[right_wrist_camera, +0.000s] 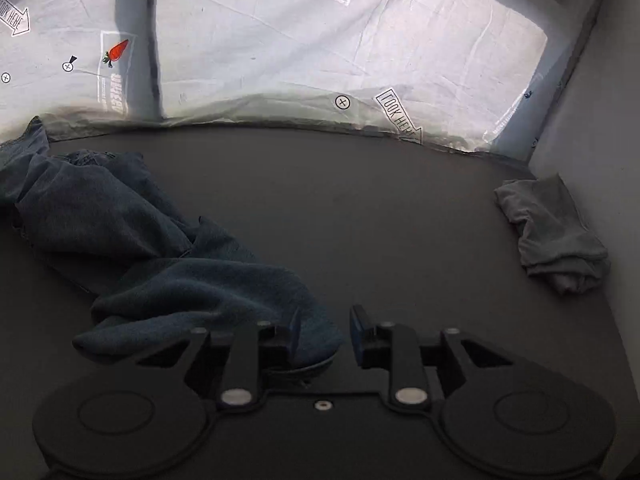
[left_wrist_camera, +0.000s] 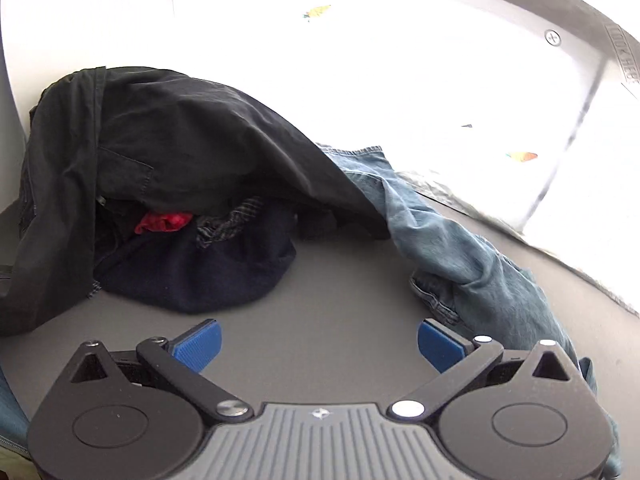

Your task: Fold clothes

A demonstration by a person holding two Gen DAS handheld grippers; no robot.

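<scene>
Little looks done: one grey garment (right_wrist_camera: 554,234) lies folded at the bench (right_wrist_camera: 360,208) edge, while the jeans (right_wrist_camera: 160,264) and dark heap (left_wrist_camera: 160,168) stay crumpled. The left gripper (left_wrist_camera: 318,346) hovers, fingers spread and empty. The right gripper (right_wrist_camera: 325,334) has fingers parted around the jeans' hem, not yet pinching.

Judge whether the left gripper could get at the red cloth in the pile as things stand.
Probably not directly: the left gripper is open, but the red cloth sits tucked under the black garment.
</scene>
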